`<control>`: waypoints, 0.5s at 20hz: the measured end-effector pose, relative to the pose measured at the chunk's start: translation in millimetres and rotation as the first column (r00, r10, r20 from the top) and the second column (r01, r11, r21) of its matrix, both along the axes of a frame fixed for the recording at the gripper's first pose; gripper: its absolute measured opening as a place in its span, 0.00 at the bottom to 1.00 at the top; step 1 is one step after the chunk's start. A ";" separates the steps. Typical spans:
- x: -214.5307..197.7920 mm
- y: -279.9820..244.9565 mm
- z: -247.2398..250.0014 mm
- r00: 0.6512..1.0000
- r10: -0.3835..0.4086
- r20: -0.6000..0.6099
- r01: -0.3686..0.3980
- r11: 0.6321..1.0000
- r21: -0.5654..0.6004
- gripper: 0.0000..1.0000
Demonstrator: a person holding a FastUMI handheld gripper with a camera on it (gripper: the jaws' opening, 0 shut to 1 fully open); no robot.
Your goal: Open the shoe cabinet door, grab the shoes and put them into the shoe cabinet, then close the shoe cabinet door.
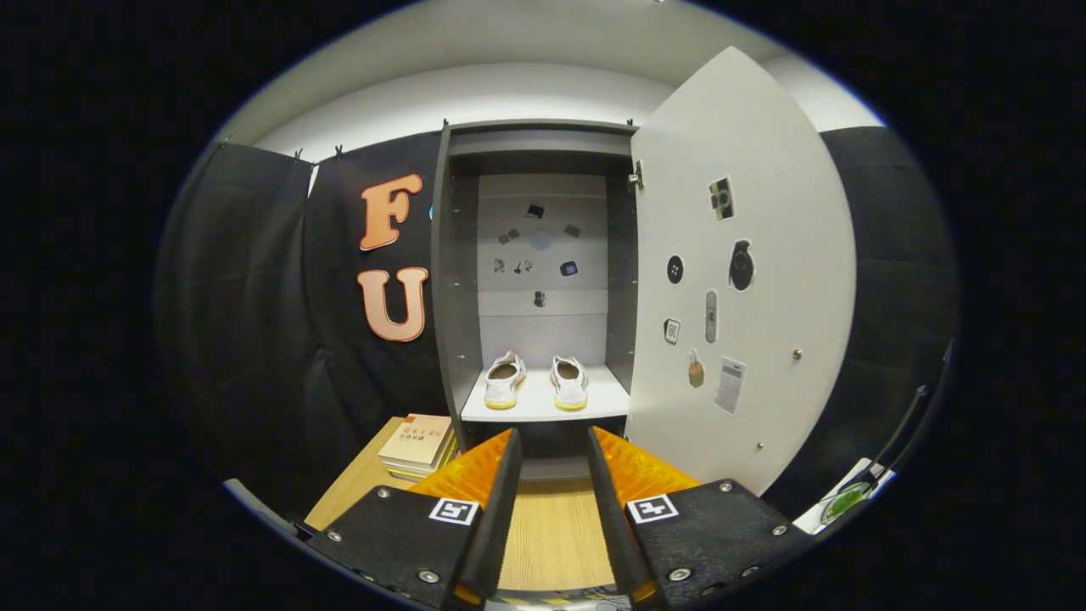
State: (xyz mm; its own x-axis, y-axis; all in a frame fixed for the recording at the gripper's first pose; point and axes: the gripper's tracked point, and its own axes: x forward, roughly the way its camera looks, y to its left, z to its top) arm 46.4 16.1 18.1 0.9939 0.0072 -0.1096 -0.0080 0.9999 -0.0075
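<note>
Your gripper has its jaws spread apart and they hold nothing. The shoes stand side by side on the shelf inside the shoe cabinet, beyond the jaws. The shoe cabinet door is swung open at the right of the shoe cabinet, and books lie on the counter at its left.

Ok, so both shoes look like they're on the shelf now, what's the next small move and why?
Probably swing over to the open door and start pushing it closed. Both shoes already sit side by side on the cabinet shelf, and the gripper is open, holding nothing, pulled back in front of the cabinet.
</note>
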 end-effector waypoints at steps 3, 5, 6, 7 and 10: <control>-23.6 -11.5 -4.1 1.000 -0.014 0.004 0.014 1.000 -0.007 0.56; -36.8 -21.3 -3.7 1.000 -0.017 0.011 0.017 1.000 0.009 0.58; -43.4 -28.0 -4.1 1.000 -0.021 0.011 0.021 1.000 0.016 0.59; -48.2 -36.4 -5.2 1.000 -0.026 0.013 0.025 0.999 0.023 0.59; -61.6 -65.6 -11.4 0.999 -0.045 0.009 0.044 0.998 0.035 0.63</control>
